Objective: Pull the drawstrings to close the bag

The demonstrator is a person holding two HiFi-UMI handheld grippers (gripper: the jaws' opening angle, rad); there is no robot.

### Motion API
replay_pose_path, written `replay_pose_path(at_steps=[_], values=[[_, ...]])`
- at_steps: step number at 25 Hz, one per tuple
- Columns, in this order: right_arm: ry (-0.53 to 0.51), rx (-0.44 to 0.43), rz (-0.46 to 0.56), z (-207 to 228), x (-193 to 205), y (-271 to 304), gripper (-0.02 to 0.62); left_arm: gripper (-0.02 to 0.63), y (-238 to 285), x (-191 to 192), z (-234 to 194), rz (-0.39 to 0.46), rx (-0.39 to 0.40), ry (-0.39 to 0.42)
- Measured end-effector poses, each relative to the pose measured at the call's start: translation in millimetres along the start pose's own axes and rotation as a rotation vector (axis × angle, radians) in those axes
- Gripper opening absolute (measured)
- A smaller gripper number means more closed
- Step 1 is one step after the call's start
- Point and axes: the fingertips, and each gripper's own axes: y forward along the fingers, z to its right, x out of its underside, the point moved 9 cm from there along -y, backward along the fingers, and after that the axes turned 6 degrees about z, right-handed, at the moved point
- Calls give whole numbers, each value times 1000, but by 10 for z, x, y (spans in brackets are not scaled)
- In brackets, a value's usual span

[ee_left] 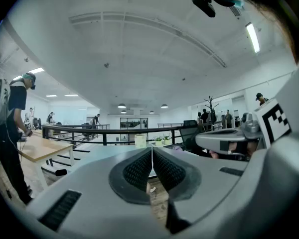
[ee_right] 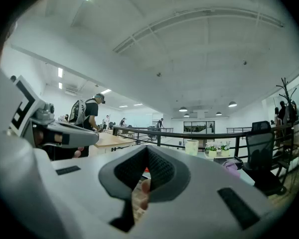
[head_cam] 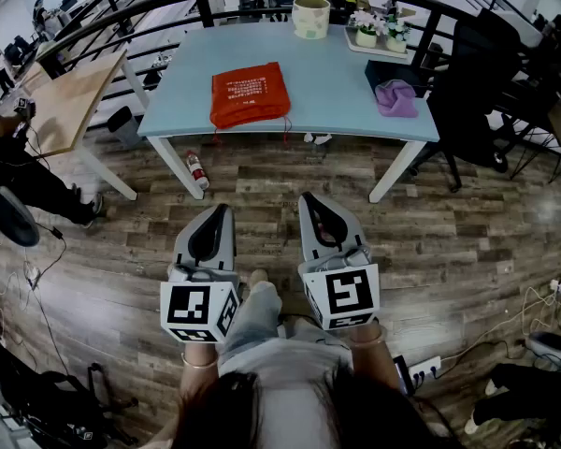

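- The red bag [head_cam: 251, 94] lies flat on the light-blue worktop [head_cam: 346, 92], near its front edge and towards the left side, well apart from both of your grippers.
- Your left gripper [head_cam: 217, 213] is closed – its two dark pads meet along one thin line, with nothing between them.
- Your right gripper [head_cam: 311, 201] is also closed and empty – its pads touch at the tips.
- You hold both grippers side by side close to your body, above the wooden floor [head_cam: 262, 176] and short of the worktop, their jaws pointing towards it.
- Further back on the worktop a cream cup [head_cam: 310, 17] stands behind the bag, with a tray of small potted plants [head_cam: 379, 31] to its right.
- A purple cloth [head_cam: 395, 98] lies near the worktop's right end.
- On the floor by the worktop's left front leg lies a small bottle [head_cam: 197, 170].
- A wooden table [head_cam: 75, 92] stands to the left, and a black chair [head_cam: 477, 92] to the right.
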Motion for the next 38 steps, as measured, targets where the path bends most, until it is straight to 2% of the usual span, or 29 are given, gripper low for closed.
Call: replay_pose_path(at_steps=[9,19,26,38], values=[[20,9,8,98,50,292,25,21,328,28,-138,-13,40,-4],[46,22,-9,77,110,784,25,21,605,67,-574,-25,35,-7],[4,37,-17,-8,110,1191,25,21,835,78,-919,-31,44,-19],[28,61,-26,-43,152,1803,25,21,1240,139,-1471,-48,71,-35]])
